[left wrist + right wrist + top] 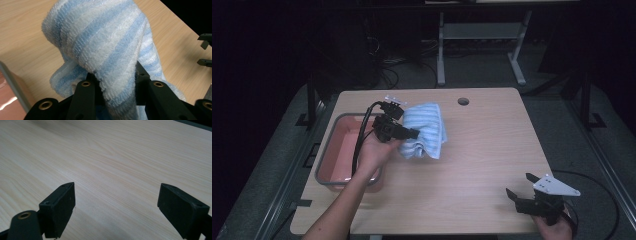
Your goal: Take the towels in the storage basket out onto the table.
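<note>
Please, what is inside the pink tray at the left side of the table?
Nothing can be seen inside the pink tray: its visible floor is bare. The person's forearm and the left gripper's cable cover its near right part, so that corner cannot be checked.

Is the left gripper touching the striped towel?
Touching. In the left gripper view, the left gripper has its jaws closed on a fold of the striped towel.

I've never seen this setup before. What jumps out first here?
The blue-and-white striped towel at the table's middle left, bunched up and pinched in the left gripper. Beside it sits a pink tub at the left edge. The right gripper waits open over bare wood, near right.
</note>
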Motion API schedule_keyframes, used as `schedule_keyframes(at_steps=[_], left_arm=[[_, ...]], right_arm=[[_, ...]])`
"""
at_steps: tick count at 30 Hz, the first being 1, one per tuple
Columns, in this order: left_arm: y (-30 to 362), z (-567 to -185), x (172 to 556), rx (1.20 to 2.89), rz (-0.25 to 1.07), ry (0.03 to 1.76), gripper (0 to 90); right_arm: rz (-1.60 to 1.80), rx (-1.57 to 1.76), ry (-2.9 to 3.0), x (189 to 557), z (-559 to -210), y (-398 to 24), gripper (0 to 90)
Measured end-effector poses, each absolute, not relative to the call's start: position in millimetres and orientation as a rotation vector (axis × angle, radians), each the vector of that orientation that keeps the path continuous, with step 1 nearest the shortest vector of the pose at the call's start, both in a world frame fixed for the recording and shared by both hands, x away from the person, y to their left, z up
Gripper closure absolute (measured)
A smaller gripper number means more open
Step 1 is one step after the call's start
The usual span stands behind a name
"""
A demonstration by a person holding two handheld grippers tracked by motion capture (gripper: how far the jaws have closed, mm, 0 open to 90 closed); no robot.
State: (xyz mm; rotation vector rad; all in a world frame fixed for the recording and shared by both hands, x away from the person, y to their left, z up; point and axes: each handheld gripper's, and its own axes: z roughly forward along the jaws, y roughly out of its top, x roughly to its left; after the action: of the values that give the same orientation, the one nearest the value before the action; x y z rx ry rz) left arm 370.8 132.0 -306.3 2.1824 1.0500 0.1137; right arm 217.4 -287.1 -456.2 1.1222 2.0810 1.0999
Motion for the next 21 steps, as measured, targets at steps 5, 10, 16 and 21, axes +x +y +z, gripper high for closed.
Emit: schedule_keyframes(at_steps=[5,10,16,21], left_arm=[[123.6,-309.8,373.8,2.187,0.098,1.042,69.3],[113.4,-314.8,376.9,2.196,0.092,1.036,69.3],[104.3,-322.0,380.1,2.209,0.075,1.029,69.3],[99.0,-328.8,381.7,2.212,0.063,1.033,69.2]], right_arm=[[1.104,1.122,2.081,217.4,-456.2,-287.5,14.2],[1.102,1.125,2.086,218.1,-456.7,-287.1,14.2],[1.099,1.127,2.087,218.1,-456.8,-285.2,14.2],[1.101,1.123,2.087,218.2,-457.1,-285.6,14.2]])
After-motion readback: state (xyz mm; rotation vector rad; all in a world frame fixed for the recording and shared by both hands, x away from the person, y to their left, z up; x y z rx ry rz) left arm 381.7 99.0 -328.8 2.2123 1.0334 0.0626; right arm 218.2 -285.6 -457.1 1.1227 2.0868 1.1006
